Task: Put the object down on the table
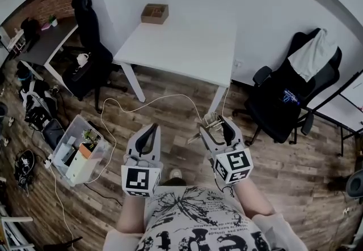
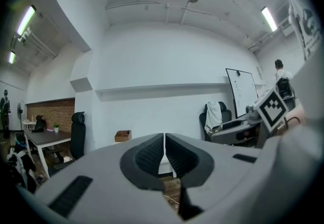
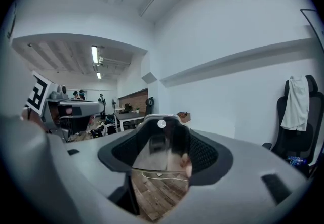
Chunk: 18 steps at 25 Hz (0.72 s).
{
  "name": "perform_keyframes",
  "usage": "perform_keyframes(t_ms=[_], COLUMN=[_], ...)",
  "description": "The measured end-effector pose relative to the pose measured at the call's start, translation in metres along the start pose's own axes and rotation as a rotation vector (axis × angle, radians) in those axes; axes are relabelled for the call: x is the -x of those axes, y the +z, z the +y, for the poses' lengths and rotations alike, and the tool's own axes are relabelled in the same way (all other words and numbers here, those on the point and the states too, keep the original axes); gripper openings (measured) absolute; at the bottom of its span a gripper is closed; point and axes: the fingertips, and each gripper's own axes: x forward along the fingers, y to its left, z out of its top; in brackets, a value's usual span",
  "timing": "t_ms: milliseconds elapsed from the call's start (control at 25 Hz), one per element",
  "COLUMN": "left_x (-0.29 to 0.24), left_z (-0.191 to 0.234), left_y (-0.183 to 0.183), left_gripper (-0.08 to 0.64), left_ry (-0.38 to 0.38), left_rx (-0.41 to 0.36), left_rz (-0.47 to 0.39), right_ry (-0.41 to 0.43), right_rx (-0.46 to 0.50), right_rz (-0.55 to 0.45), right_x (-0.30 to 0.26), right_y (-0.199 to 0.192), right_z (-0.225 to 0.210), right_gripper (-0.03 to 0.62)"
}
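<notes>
The right gripper (image 1: 220,128), at lower centre of the head view, gripped a shiny object (image 3: 161,144), possibly metal, over the wooden floor (image 1: 283,170). The left gripper (image 1: 148,132) beside it was closed and empty. The white table (image 1: 187,46) stood at upper centre, well apart.

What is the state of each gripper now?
Left gripper: closed, empty.
Right gripper: closed on a shiny object.
</notes>
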Motion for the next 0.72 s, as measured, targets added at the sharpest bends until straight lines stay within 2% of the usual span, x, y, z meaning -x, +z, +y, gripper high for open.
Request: perform_keyframes(t_ms=[280,520,720], left_x=[-0.046,-0.079,-0.118], left_z=[0.071,0.117,0.147], left_y=[-0.001,-0.023,-0.034], left_gripper=[0.012,0.012,0.012], left_ry=[-0.049,-0.029,-0.002], left_rx=[-0.001,0.004,-0.002], left_rz=[0.027,0.02,0.034], right_ry=[-0.062,-0.076,-0.042], right_rx=[-0.014,-0.025,-0.03], right_rz=[0.002,0.034,0.047], right_x=[-0.078,-0.132,-0.182], right_y=[0.019,0.016,0.013], right_z=[-0.002,-0.006,-0.017], right_gripper=[0.278,0.279,0.278])
